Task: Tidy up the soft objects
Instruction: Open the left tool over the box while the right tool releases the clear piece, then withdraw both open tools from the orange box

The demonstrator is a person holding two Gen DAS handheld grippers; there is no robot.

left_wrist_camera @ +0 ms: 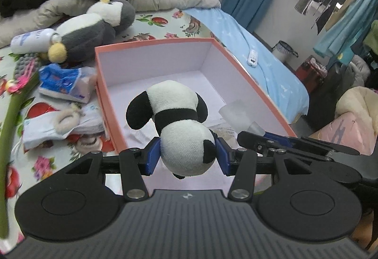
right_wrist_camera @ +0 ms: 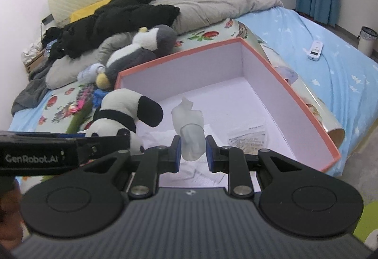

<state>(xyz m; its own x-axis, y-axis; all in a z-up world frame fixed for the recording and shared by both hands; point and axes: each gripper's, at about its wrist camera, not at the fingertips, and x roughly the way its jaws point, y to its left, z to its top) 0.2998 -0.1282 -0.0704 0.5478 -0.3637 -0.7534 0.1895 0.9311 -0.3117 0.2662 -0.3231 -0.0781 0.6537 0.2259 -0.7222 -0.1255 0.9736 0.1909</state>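
Left gripper: blue pads clamp the head of a black-and-white plush panda, held above the near end of the open salmon-pink cardboard box with white lining. Right gripper: pads pinch a small translucent white soft piece, also over the box interior. Printed paper sheets lie on the box floor. A grey-and-white plush penguin lies on the floral bedsheet behind the box.

"GenRobot.AI" on left hand-held gripper body, white letters; other print unreadable.
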